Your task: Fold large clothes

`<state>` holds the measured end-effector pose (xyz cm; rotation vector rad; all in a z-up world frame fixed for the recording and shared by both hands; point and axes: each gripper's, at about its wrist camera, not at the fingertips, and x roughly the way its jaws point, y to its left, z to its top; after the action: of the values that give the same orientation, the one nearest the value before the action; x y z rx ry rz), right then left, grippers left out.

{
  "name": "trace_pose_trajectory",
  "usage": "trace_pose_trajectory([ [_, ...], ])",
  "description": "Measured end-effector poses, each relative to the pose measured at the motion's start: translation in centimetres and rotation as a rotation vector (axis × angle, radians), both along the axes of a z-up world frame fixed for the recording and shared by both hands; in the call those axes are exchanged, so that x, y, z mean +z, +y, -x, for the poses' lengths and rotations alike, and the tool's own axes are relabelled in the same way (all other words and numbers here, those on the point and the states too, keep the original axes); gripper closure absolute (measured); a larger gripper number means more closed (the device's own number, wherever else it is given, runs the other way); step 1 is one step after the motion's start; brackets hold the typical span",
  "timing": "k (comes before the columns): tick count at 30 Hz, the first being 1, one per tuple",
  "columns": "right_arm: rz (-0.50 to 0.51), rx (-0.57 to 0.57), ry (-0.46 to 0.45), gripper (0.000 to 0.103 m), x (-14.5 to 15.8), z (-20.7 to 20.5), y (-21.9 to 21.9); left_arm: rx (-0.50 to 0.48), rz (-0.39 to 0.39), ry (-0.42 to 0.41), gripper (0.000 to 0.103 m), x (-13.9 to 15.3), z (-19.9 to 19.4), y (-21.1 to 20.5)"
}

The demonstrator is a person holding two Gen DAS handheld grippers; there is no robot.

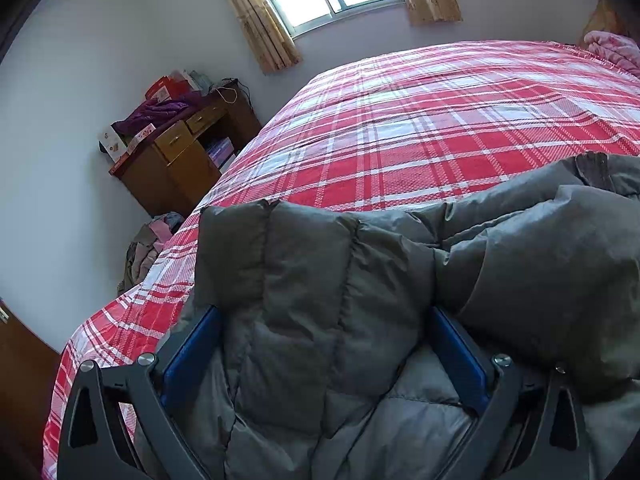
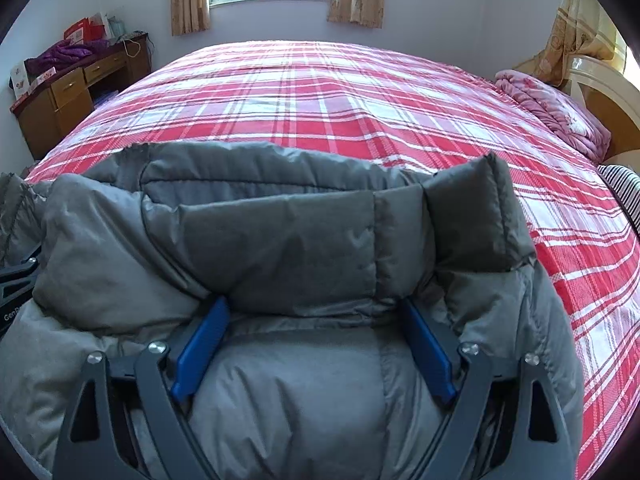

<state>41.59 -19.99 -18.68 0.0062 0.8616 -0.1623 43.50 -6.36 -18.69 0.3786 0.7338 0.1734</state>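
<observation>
- Our left gripper point(image 1: 324, 360) stands wide; the grey jacket point(image 1: 360, 300) bulges between its blue pads point(image 1: 192, 356). We cannot tell whether the pads press the fabric or only flank it.
- Our right gripper point(image 2: 316, 344) also stands wide, with jacket point(image 2: 280, 240) padding between its pads point(image 2: 200, 356); here too we cannot tell whether they bear on it.
- The jacket lies bunched on the near edge of the plaid bed point(image 1: 440, 128), directly under and ahead of both grippers. A thick folded roll sits just beyond the right fingertips.
- Risk, slip: the padding is puffy and slick-looking. If we lift with so loose a hold, we judge the fabric may slide out and the fold spring back.
- Risk, uneven fold: if one gripper leads, the roll may skew or drag toward the bed edge behind us.
- Orientation: the jacket's long axis appears to run across both grippers, left to right. We cannot tell which end is the collar.
</observation>
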Motion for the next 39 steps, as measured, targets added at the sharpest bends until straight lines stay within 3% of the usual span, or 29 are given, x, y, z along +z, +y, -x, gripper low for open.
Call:
trace_pose_trajectory([
  [7, 0.021, -0.002, 0.019, 0.013, -0.1, -0.3, 0.2, 0.012, -0.028, -0.012, 0.001, 1.7, 0.7, 0.0],
  [10, 0.051, 0.001, 0.046, 0.017, 0.9, -0.3, 0.4, 0.022, 0.057, -0.086, 0.001, 5.4, 3.4, 1.4],
  [11, 0.061, -0.019, 0.018, 0.017, 2.1, 0.3, 0.7, 0.018, 0.085, -0.133, 0.001, 6.8, 4.5, 2.1],
  [13, 0.069, -0.033, -0.080, 0.017, 4.7, 1.7, 1.9, 0.049, 0.068, -0.175, 0.001, 7.6, 5.2, 2.8],
  [17, 0.090, 0.067, -0.141, 0.017, 7.0, 1.9, 7.2, 0.113, 0.019, -0.118, 0.001, 5.2, 3.5, 3.7],
  [20, 0.133, 0.083, -0.086, 0.017, 4.8, 0.1, 9.3, 0.137, 0.042, -0.068, 0.001, 3.4, 2.5, 4.6],
  [24, 0.095, 0.068, -0.024, 0.016, 1.5, -1.4, 8.3, 0.123, 0.073, -0.056, 0.001, 1.7, 2.1, 4.5],
  [29, 0.072, 0.061, -0.029, 0.011, 0.7, -1.9, 7.6, 0.132, 0.096, -0.030, 0.001, 0.8, 1.1, 4.8],
  [39, 0.100, 0.061, 0.006, 0.008, 0.0, -2.4, 8.1, 0.140, 0.050, -0.026, 0.001, 0.2, 0.9, 3.9],
])
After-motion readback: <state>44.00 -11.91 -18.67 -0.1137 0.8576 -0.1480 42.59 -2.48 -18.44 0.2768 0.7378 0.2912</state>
